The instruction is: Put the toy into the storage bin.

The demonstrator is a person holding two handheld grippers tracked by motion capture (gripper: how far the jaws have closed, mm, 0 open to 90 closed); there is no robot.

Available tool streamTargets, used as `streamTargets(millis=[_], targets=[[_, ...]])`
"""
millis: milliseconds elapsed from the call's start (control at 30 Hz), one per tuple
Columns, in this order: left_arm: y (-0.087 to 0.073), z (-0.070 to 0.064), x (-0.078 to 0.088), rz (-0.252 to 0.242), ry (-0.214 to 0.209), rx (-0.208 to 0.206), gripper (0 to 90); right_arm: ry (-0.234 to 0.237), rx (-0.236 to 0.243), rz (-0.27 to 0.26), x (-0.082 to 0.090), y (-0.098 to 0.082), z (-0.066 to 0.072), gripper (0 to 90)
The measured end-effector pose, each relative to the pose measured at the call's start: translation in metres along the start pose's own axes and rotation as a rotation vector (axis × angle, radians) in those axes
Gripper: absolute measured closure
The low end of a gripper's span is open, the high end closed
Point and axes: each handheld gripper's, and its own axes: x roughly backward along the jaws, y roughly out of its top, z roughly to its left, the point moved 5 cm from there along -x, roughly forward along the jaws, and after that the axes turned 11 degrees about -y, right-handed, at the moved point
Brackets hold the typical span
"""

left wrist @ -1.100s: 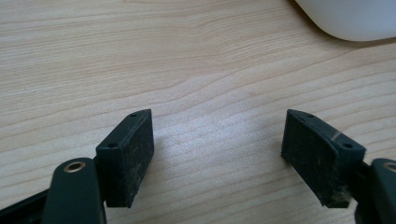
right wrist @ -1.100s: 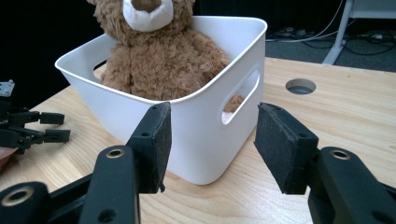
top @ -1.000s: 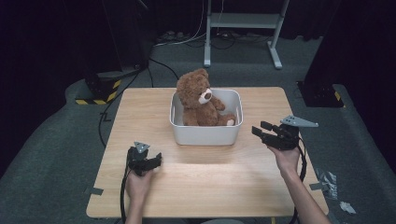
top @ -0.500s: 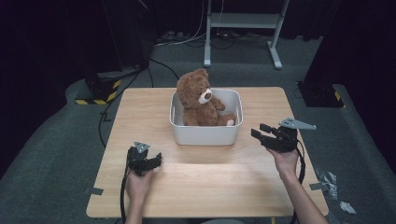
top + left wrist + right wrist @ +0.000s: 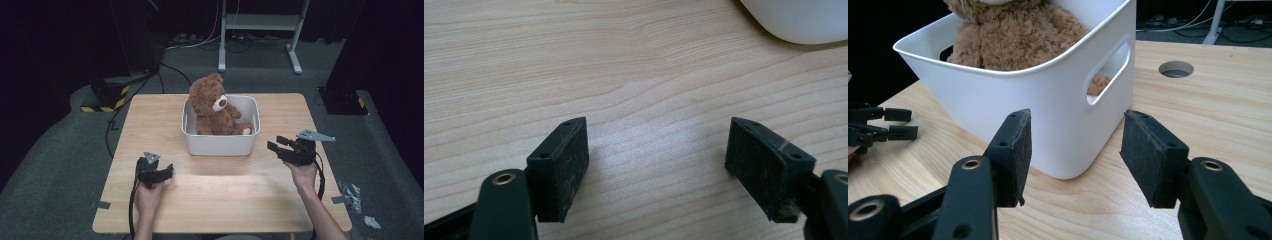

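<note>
Currently nothing is held: right gripper half open beside the tub, left gripper wide open; tub could be shoved, tipping the bear.

The white bin wall is hiding the teddy bear's lower body; the top edge is cutting off its head. In the left gripper view, the bin is running off the top right corner.

My left gripper low, jaws apart, empty. My right gripper raised, level, jaws parted, empty.
</note>
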Motion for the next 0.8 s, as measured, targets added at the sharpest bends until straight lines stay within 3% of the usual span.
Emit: streamTargets(millis=[367,800], targets=[[0.000,0.000,0.000,0.000,0.000,0.000,25.2,-0.016,0.010,0.004,-0.005,-0.007,0.000,46.4],[0.000,0.000,0.000,0.000,0.000,0.000,25.1,-0.023,-0.020,0.024,-0.012,-0.017,-0.002,46.7]])
